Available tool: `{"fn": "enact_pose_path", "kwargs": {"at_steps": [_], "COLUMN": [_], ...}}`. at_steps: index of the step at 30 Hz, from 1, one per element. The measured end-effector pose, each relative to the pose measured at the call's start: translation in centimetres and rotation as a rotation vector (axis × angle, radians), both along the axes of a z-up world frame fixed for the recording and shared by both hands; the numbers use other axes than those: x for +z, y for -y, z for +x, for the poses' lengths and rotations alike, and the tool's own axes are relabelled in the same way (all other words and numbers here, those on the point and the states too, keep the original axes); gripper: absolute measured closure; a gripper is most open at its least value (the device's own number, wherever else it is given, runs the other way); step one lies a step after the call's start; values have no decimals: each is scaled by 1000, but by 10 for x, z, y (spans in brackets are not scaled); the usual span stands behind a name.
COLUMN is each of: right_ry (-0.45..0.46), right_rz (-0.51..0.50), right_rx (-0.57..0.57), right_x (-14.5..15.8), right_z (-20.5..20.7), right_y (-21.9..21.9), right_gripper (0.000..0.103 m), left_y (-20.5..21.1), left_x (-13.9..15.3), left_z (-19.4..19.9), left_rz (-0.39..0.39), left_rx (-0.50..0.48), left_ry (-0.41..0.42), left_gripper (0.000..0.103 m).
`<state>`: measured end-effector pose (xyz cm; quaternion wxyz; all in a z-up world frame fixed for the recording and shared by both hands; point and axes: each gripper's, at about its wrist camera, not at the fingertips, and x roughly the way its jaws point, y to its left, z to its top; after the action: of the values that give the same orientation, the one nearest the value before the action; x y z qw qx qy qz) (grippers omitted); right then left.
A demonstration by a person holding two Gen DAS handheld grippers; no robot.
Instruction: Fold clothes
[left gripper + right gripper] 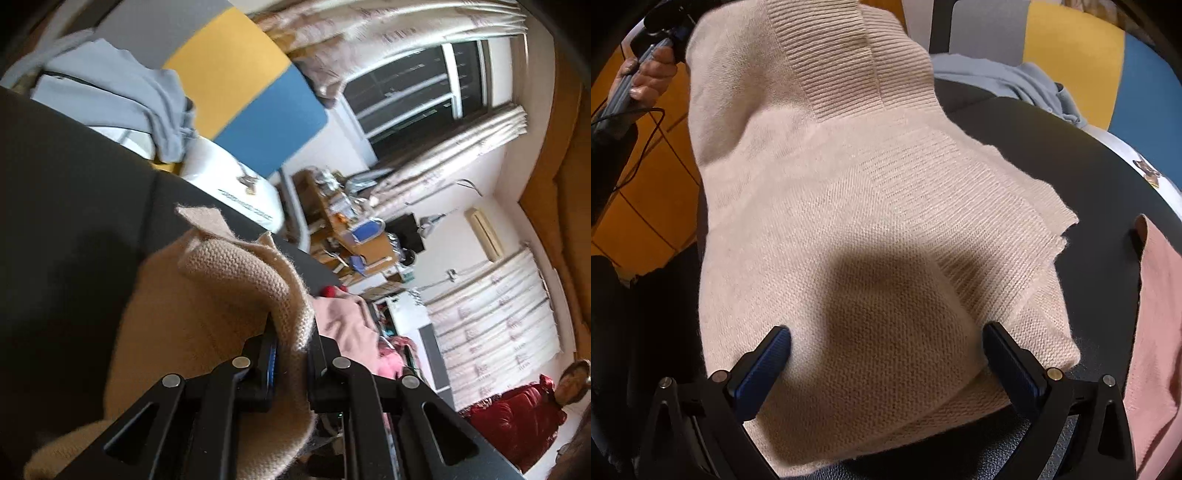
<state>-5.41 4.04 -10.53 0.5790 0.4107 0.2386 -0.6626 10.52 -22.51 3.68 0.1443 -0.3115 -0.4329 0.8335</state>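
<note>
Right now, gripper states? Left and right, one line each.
Left gripper: shut on the beige knit sweater, lifting one edge.
Right gripper: open, fingers either side of the sweater's near fold, not pinching.

Curtained window (417, 88), cluttered shelf (351, 229), wall air conditioner (484, 232).
</note>
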Motion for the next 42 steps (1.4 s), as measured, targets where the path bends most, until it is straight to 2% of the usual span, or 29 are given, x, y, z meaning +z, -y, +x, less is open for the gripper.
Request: {"fn": "enact_pose_path", "kwargs": {"at_steps": [5, 10, 17, 19, 21, 25, 30, 34, 36, 38, 40, 42], "right_ry": [-2, 6, 15, 17, 12, -6, -29, -14, 0, 15, 69, 119], "right_rz": [-60, -120, -149, -155, -157, -160, -144, -119, -119, -119, -168, -215], "right_rx": [-29, -58, -72, -74, -74, -78, -130, -161, -177, -193, -181, -136], "right_x": [-3, -4, -6, -6, -7, -5, 3, 18, 28, 39, 56, 69], "right_z": [4, 9, 17, 19, 22, 25, 37, 54, 62, 70, 77, 79], "right_y": [-13, -20, -22, -24, -25, -28, -55, -88, -103, -117, -123, -108], "right_gripper": [0, 0, 0, 0, 0, 0, 0, 0, 0, 0, 0, 0], "left_y": [-68, -129, -149, -153, -156, -156, -138, -93, -64, -45, -35, -25], "left_x": [-14, -57, -117, -120, -116, -93, -46, -18, -15, -22, -36, -50], "left_z": [-35, -67, -91, -90, -89, -82, -63, -32, -11, 4, 17, 29], "left_rz": [30, 23, 48, 55, 54, 62, 82, 5, -81, -137, -159, -181], "left_rx": [-122, -212, -171, -182, -181, -208, -303, -242, -174, -119, -95, -71], "left_ry": [24, 126, 289, 298, 306, 287, 165, 64, 38, 47, 71, 95], "left_gripper": [93, 93, 92, 91, 85, 81, 80, 78, 77, 77, 77, 77]}}
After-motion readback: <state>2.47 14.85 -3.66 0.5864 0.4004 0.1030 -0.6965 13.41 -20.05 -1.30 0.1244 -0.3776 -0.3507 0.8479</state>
